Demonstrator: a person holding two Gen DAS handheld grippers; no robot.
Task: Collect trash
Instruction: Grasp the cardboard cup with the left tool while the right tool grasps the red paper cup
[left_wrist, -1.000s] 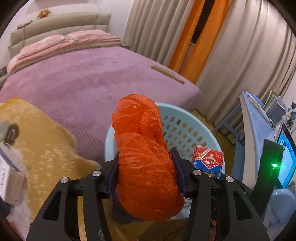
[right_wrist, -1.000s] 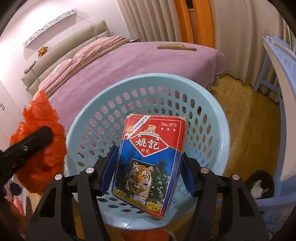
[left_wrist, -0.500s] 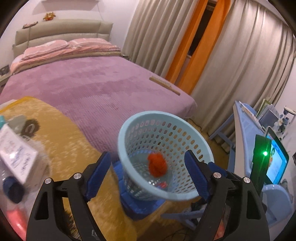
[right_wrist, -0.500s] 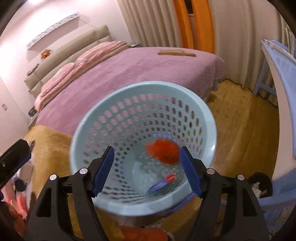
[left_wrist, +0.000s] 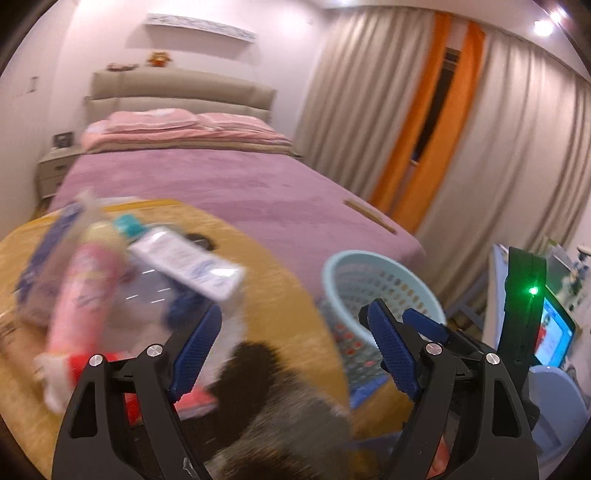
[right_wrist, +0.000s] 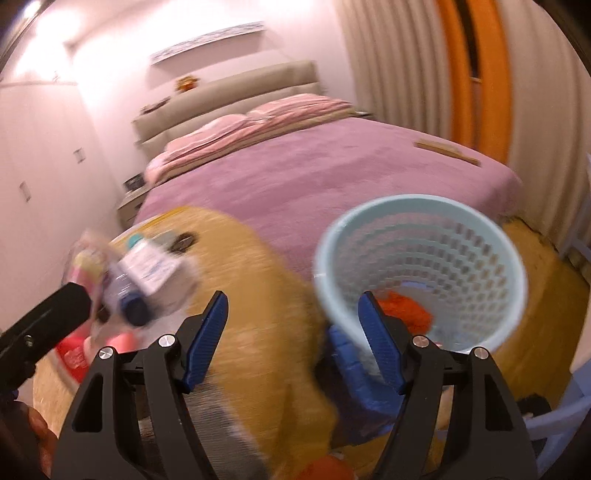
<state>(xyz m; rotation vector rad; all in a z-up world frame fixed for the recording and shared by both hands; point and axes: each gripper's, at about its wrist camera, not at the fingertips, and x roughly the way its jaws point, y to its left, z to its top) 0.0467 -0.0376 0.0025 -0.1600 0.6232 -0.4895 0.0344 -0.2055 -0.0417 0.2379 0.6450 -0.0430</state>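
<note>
The basket (right_wrist: 421, 273) stands beside the yellow cloth (right_wrist: 258, 295), close to the pile of trash (left_wrist: 122, 266), so each piece has only a short way to go. The orange bag (right_wrist: 406, 314) already lies at its bottom. Both tools – the left gripper (left_wrist: 295, 347) and the right gripper (right_wrist: 293, 332) – have their jaws apart and empty, and point slightly downward toward the cloth with the remaining packets and bottle.
</note>
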